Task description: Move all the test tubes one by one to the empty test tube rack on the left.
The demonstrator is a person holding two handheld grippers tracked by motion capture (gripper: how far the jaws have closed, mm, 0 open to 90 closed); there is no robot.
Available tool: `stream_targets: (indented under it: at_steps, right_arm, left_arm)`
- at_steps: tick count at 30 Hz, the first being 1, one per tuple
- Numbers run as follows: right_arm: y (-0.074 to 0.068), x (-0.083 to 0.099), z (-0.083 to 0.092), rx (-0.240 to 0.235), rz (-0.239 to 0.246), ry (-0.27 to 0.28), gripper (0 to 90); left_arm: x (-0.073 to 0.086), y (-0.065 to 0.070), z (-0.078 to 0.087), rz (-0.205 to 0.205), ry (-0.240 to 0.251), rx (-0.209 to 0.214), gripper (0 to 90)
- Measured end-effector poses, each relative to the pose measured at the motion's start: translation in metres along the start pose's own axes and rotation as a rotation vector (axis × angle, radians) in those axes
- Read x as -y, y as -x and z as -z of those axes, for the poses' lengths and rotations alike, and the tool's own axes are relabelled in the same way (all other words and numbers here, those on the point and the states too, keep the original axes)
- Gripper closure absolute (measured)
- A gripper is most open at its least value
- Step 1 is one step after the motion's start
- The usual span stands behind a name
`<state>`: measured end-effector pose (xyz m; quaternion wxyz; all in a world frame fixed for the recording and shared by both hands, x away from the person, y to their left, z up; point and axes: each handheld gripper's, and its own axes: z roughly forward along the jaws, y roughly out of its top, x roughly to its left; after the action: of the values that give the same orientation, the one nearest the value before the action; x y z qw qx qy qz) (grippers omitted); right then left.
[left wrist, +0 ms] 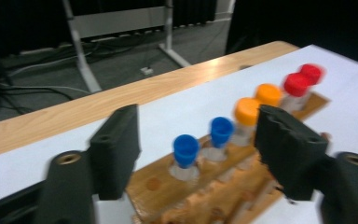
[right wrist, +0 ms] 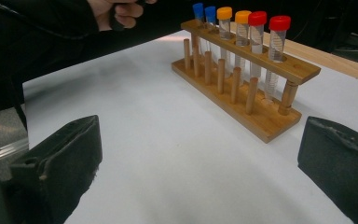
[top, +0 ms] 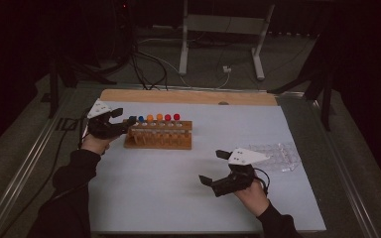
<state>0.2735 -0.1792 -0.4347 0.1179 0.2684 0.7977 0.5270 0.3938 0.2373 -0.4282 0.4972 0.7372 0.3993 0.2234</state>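
Working at a white table (top: 178,198) edged in pale wood, dark room behind; our left gripper (top: 120,119) spread above the tube rack (top: 158,140), right gripper (top: 214,167) spread, empty.

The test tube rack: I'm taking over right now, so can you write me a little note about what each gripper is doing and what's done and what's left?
Left gripper: open, nothing between its jaws, poised at the blue-cap end of the wooden rack.
Right gripper: open and empty, over bare white mat, apart from the rack.
Things: six capped tubes stand upright in the rack, two blue, two orange, two red. A clear plastic tray lies by the right hand.
Done: all six tubes are seated.
Left: probably either taking out a blue tube or backing away from it; I can't tell which.
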Motion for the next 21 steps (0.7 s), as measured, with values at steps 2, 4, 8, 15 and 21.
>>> stream_targets:
  at_steps: [2,4,8,15,21]
  right_arm:
    - [0.0,0.0,0.0,0.002,-0.002,0.002,0.0]
    - [0.0,0.0,0.0,0.002,-0.004,0.001,0.0]
    - [0.0,0.0,0.0,0.0,-0.001,-0.001,0.0]
    - [0.0,0.0,0.0,-0.002,-0.005,-0.001,0.0]
    - [0.0,0.0,0.0,-0.005,-0.009,0.002,0.0]
  left_arm:
    - [-0.001,0.003,0.005,0.001,-0.011,0.004,20.4]
    - [-0.001,0.004,0.01,0.016,-0.021,0.017,16.0]
    - [0.002,0.01,0.02,0.034,-0.039,0.042,8.1]
    - [0.01,0.022,0.035,0.039,-0.059,0.106,0.5]
    - [0.023,0.034,0.044,0.016,-0.076,0.146,0.5]
